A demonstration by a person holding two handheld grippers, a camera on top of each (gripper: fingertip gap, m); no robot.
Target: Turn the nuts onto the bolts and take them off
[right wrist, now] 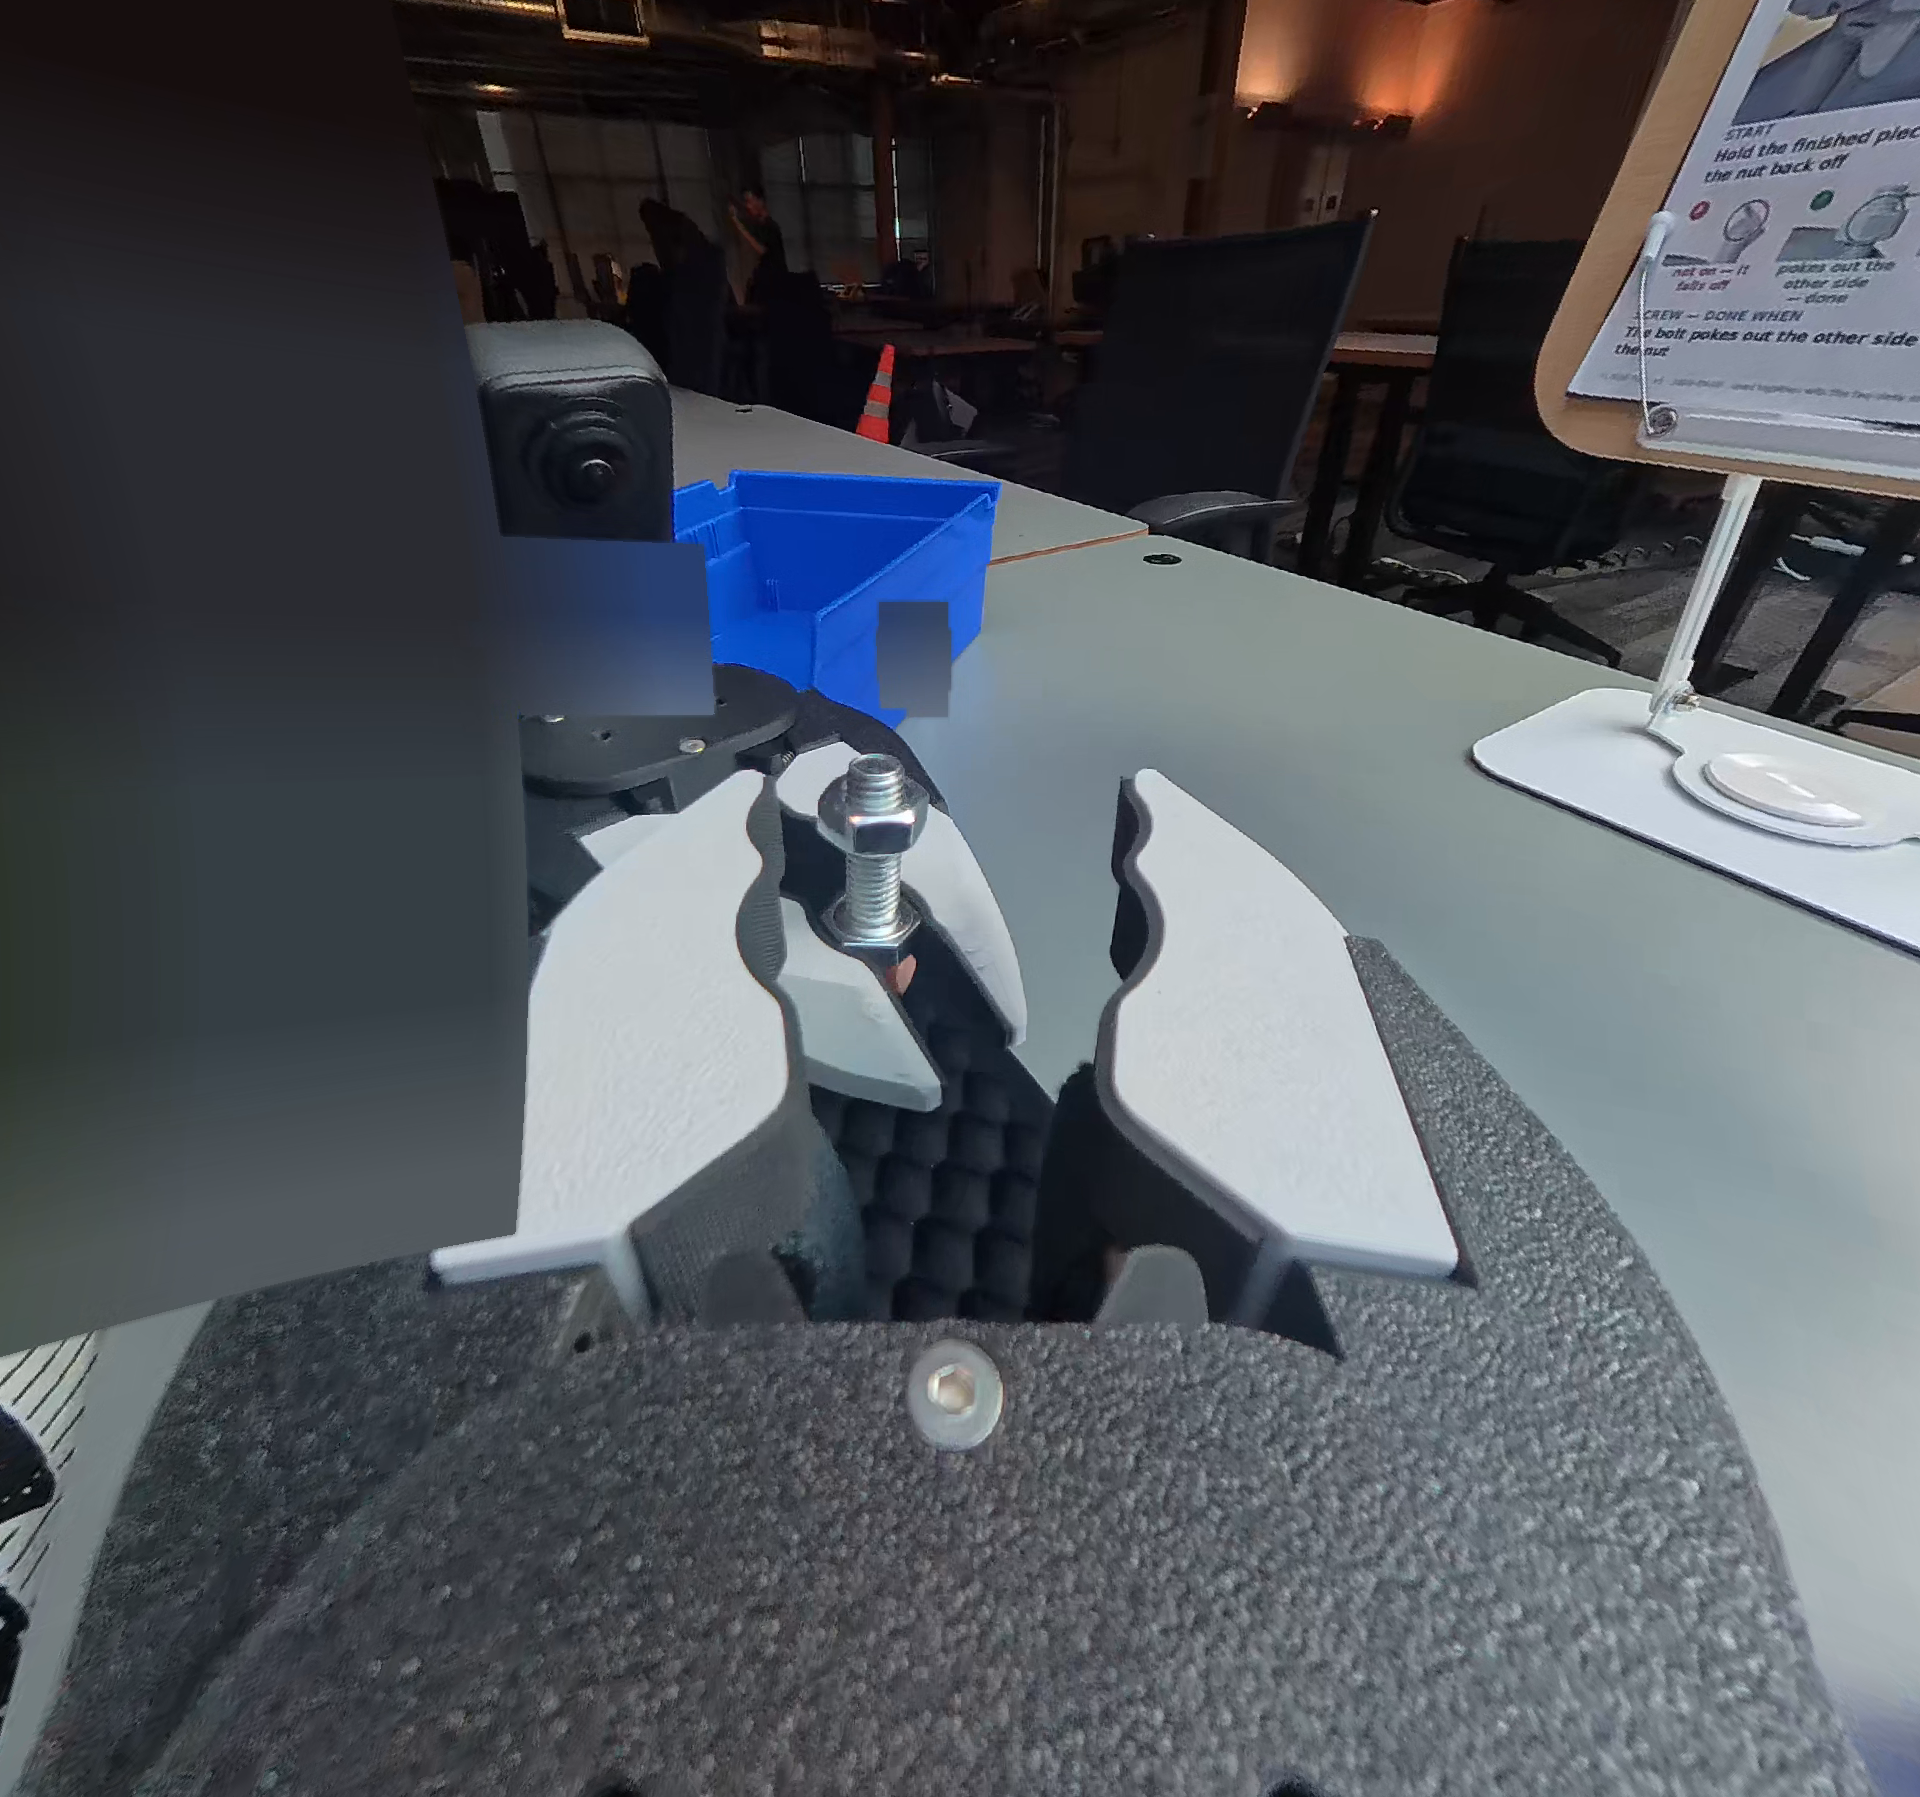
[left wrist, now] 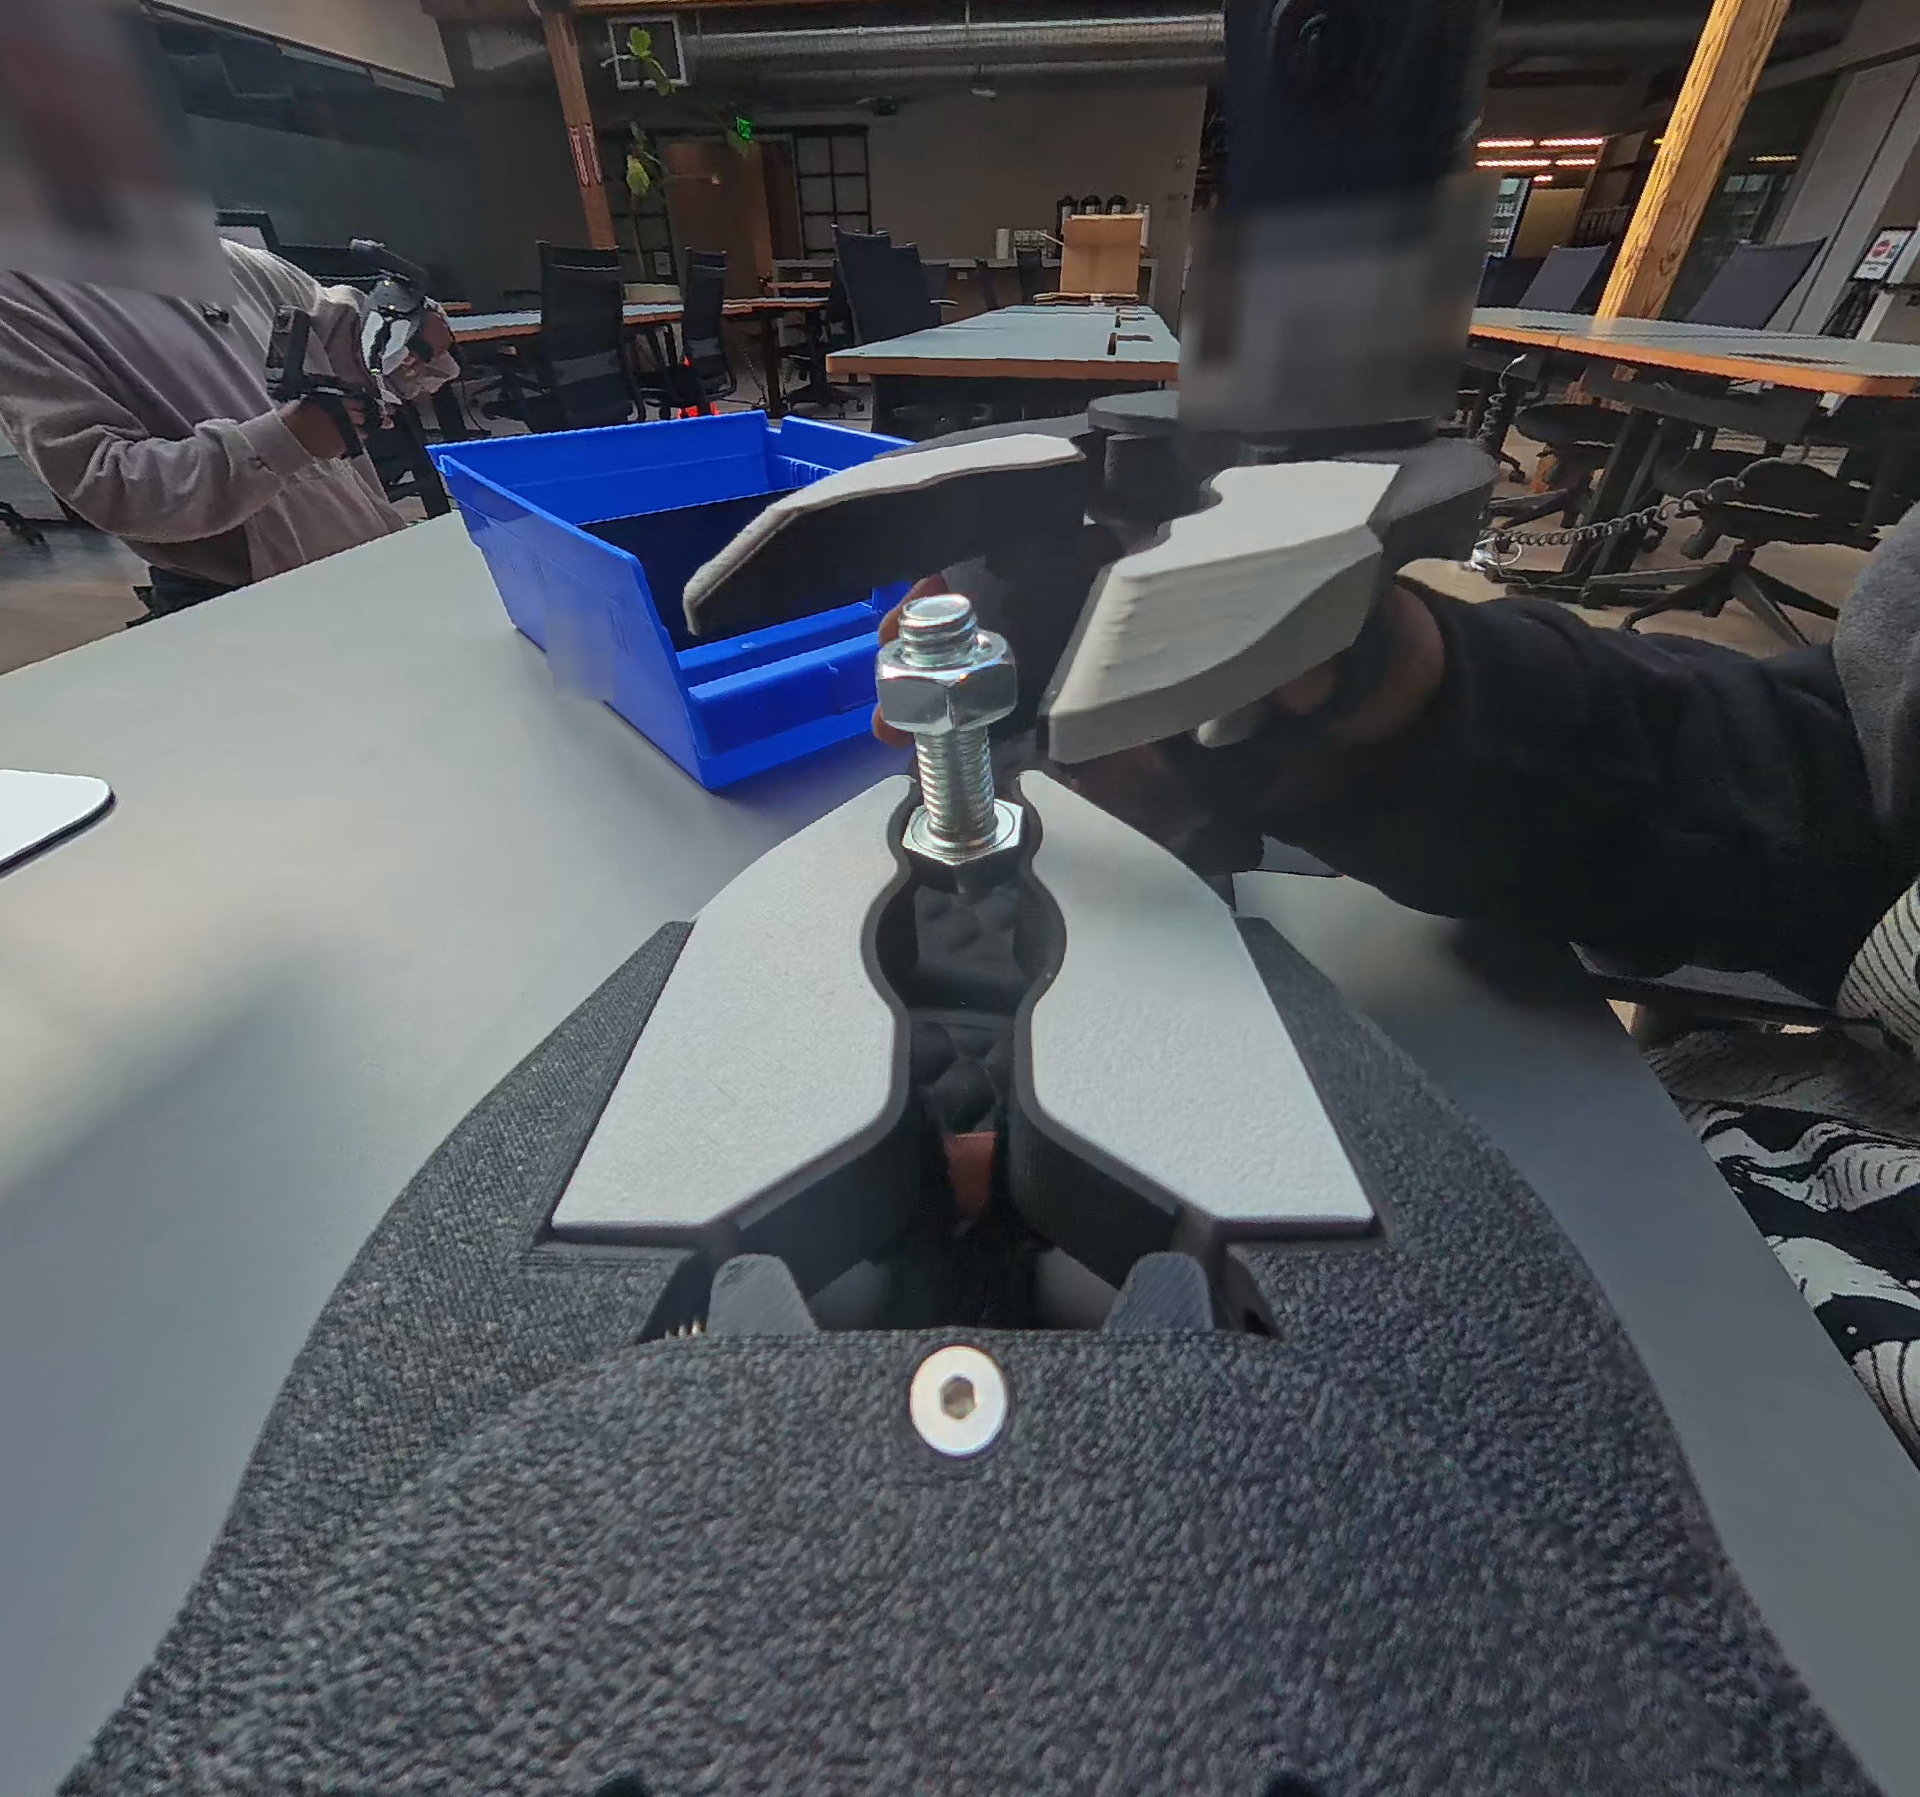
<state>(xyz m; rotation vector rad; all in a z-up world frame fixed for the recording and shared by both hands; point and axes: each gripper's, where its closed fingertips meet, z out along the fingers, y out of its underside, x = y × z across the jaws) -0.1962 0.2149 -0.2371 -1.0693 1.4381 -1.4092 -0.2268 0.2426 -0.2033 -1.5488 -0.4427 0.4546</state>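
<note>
L gripper (left wrist: 961, 812) clamped on upright zinc-plated steel bolt (left wrist: 951, 760) w/ hex nut (left wrist: 943, 677), frame centre; R gripper (right wrist: 945, 812) jaws apart. Matte grey tabletop (left wrist: 312, 812); blue plastic bin (left wrist: 644, 542) centre-left. Dim open office bkgd, desks and chairs.

Silver bolt (left wrist: 953, 760) and nut (left wrist: 943, 679). Grey fingers (left wrist: 758, 1020) on speckled black gripper bodies. Blue bin (left wrist: 623, 542). Grey table (left wrist: 312, 864). White stand (right wrist: 1621, 760). Orange-and-white striped cone (right wrist: 879, 393).
</note>
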